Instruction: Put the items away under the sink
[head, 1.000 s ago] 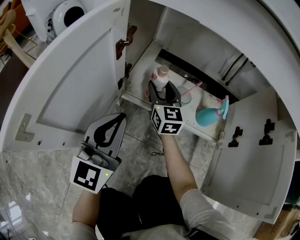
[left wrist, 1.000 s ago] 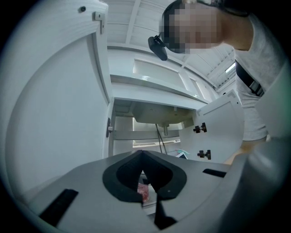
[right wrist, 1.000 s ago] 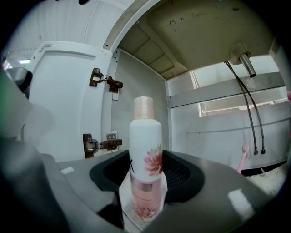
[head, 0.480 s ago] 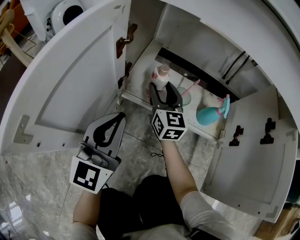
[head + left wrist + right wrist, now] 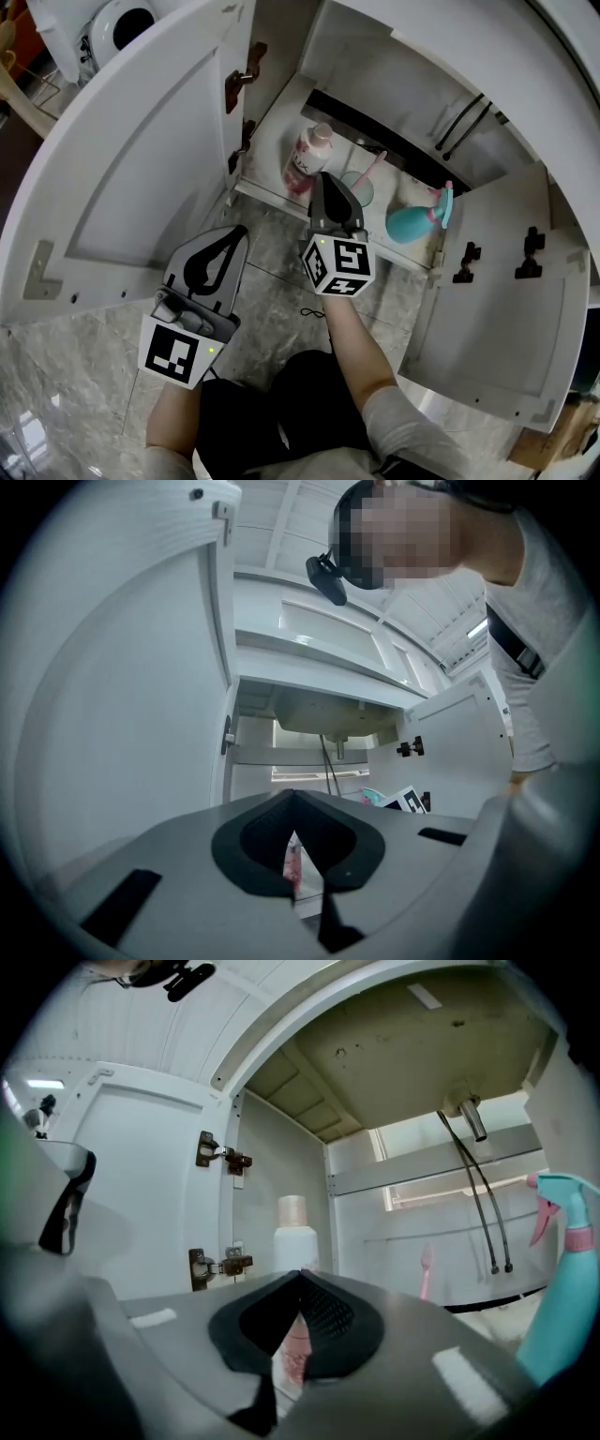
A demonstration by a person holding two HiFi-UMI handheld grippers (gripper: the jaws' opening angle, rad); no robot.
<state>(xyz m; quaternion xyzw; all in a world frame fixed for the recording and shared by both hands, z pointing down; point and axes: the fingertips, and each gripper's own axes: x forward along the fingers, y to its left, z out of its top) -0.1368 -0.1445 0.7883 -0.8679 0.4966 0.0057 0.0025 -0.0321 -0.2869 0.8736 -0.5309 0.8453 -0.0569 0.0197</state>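
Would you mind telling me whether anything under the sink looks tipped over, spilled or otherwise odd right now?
Nothing stands out. The pink-and-white bottle and the teal spray bottle both stand upright on the cabinet floor, a pink toothbrush stands between them, and no spill shows.

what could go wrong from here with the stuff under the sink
1. The tall white-and-pink bottle with a peach cap stands free, close to the closed tips of the right gripper. A forward or sideways nudge could topple it.
2. The teal spray bottle stands near the front lip of the white cabinet floor. Swinging the right-hand door shut might clip it or knock it out.
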